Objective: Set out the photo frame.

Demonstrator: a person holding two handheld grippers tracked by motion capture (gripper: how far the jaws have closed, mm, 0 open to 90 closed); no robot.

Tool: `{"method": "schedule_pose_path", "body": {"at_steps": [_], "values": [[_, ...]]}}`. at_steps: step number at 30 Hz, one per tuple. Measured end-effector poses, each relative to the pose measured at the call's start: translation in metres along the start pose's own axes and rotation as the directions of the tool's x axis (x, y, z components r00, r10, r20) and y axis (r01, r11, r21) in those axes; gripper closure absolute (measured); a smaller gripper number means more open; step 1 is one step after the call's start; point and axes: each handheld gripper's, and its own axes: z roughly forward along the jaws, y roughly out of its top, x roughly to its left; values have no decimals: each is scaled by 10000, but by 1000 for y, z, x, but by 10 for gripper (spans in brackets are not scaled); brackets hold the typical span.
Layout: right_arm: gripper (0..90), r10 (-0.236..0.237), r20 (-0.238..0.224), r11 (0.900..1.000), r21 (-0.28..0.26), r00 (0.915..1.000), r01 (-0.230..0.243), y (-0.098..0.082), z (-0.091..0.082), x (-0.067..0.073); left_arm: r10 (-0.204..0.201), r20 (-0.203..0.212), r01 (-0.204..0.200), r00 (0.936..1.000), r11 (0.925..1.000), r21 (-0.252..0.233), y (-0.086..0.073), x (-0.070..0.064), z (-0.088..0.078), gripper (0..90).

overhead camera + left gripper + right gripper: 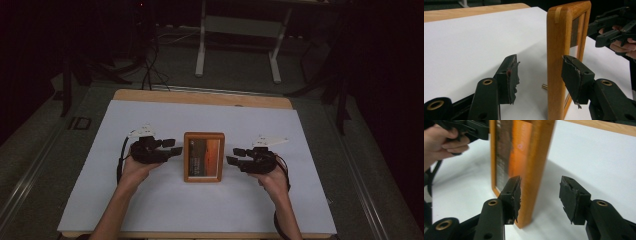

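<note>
- A wooden picture frame (203, 156) stands upright near the middle of the white sheet (150, 210) on the table, an orange and dark picture facing the person.
- The left gripper (173, 146) sits just beside the frame's left edge, jaws apart; in its own view the frame's side rail (555, 62) lies between the pads, not pressed.
- The right gripper (234, 157) waits by the right edge, jaws spread wide, the frame's edge (536, 170) between them and loose.
</note>
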Motion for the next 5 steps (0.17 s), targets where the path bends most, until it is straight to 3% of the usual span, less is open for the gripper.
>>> {"method": "schedule_pose_path", "body": {"at_steps": [5], "values": [[495,-33,656,9992,395,9978,7,-5,-5,-8,38,-342,-32,9994,9999,159,-1,4,-6,467]]}}
